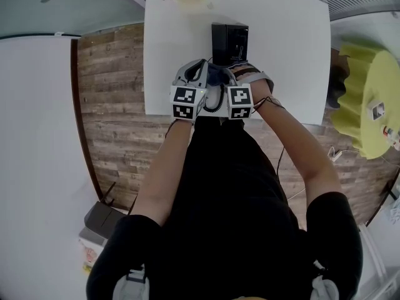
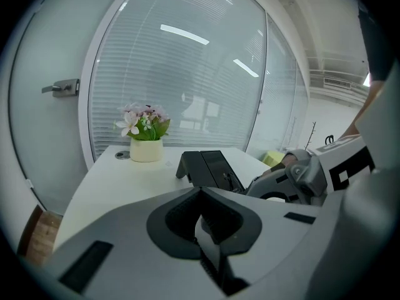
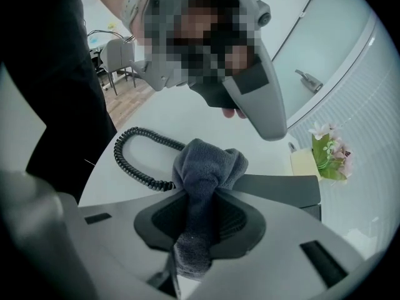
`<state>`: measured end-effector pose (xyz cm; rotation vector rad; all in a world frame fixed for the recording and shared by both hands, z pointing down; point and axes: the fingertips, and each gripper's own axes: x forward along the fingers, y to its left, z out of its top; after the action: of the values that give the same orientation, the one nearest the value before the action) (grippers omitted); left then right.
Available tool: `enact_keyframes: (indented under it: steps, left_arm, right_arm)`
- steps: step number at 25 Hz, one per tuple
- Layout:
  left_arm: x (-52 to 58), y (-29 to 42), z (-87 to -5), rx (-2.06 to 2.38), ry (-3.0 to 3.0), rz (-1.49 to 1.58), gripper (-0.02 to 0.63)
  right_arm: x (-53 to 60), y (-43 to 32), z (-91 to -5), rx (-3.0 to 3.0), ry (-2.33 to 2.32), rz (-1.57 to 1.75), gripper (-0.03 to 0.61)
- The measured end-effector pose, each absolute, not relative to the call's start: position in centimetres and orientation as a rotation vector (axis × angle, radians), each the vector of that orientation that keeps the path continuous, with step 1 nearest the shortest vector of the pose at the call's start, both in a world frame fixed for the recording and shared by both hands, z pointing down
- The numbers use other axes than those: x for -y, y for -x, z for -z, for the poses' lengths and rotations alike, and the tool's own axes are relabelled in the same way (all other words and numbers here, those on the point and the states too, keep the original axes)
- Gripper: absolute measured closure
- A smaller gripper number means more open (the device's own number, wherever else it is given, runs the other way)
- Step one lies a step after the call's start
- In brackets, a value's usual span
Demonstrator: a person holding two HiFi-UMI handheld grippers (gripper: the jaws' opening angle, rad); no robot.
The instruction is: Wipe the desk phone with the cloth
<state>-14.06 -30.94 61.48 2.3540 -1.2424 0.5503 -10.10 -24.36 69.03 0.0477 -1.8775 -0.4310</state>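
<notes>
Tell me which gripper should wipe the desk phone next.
Right. The right gripper is shut on the grey cloth, with the desk phone just beyond it. The left gripper is shut with nothing between its jaws.

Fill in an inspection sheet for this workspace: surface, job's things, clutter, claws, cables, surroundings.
Surface: white desk.
Job's things: black desk phone on the desk; grey cloth, bunched.
Clutter: potted flowers at the desk's far edge.
Claws: left claw shut, nothing between; right claw shut on the cloth.
Cables: coiled cord lying on the desk.
Surroundings: wood floor; glass wall with blinds.
</notes>
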Motion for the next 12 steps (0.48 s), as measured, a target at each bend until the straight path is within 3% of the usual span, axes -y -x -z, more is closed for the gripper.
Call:
enact_keyframes:
  steps: [5,12]
  left_arm:
    - [30.6,14.7,-60.0,1.255,-2.371,-0.546,0.606]
    - [30.2,15.0,-54.7,1.266,-2.471,-0.488,0.606]
  right_arm:
    - [23.3,10.0,-68.2,1.971,-0.100,0.336,0.474]
    - [25.8,7.9,-60.0,2.214,-0.445,0.170,0.474]
